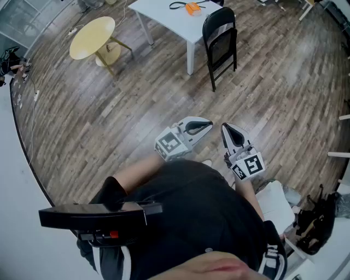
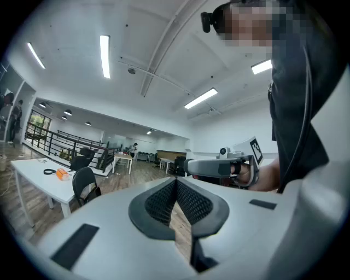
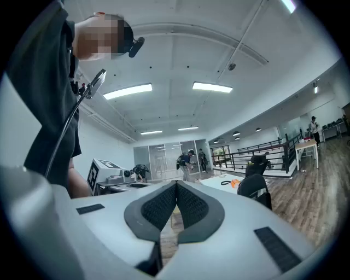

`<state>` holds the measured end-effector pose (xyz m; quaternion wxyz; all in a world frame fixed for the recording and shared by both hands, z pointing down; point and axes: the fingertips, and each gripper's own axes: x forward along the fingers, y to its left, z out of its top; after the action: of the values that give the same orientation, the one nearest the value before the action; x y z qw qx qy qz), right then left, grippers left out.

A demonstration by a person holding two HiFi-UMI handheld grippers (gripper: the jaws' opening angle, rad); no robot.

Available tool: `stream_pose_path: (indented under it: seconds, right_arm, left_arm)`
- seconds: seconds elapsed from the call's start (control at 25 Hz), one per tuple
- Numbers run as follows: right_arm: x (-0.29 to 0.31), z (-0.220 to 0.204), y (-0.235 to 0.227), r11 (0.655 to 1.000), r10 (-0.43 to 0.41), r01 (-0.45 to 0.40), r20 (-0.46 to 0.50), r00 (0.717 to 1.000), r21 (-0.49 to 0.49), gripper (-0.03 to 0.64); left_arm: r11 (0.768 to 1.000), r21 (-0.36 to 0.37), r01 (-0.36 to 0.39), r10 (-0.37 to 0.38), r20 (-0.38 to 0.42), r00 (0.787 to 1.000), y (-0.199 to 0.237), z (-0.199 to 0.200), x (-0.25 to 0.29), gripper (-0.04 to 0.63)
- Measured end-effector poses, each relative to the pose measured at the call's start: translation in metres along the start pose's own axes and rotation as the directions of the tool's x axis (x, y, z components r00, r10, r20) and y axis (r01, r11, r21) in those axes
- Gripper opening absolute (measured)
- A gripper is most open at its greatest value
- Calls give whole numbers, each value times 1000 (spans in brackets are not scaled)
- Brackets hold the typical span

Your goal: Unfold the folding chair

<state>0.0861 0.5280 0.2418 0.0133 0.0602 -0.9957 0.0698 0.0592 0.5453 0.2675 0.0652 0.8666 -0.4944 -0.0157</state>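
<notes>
The black folding chair stands upright on the wood floor against the corner of a white table, and its seat looks flat against the frame. It also shows small and far off in the left gripper view and in the right gripper view. My left gripper and right gripper are held side by side in front of my body, well short of the chair. Both point level, are shut, and hold nothing. The pads meet in the left gripper view and in the right gripper view.
An orange object and a black cable lie on the white table. A round yellow side table stands to the left. Bare wood floor lies between me and the chair. White furniture and dark gear sit at my right. People stand far off.
</notes>
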Motion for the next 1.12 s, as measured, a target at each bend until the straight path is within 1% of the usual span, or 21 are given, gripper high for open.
stream_pose_path:
  seconds: [0.16,0.24,0.44,0.6,0.76,0.84,0.92,1.12]
  right_arm:
    - [5,0,3,1000,7,-7,1,1000,-17,8]
    - [8,-1,3,1000,12,-12,3,1000,-16,8]
    - [4,1,15,1000,25,-25,19,1000,-12,8]
    - [-1,3,20,1000,28,-28,41,999,-13,8]
    - [-3,-2,27,997,64,-62,27,998,-51,8]
    - [-1,-4,27,996,63,-61,21,998,-60,8]
    - [2,-6,26,996,54,-53,12,998,-65,8]
    - [13,-7,37,996,62,-61,7,998,-61,8]
  left_arm:
    - [999,-30,-24,26,51,998,8,5,-4,3]
    - [999,-44,-27,30,64,998,10,7,-5,5]
    - [999,16,-33,32,39,999,-3,8,-13,3]
    - [999,13,-32,32,48,998,-12,10,-18,3]
    - [999,50,-19,18,22,1000,-20,7,-18,3]
    - [999,35,-6,5,16,1000,-21,6,-17,3]
    - [1000,18,-13,12,14,1000,-18,5,-17,3]
    - [997,55,-50,50,4,999,-11,6,-30,3]
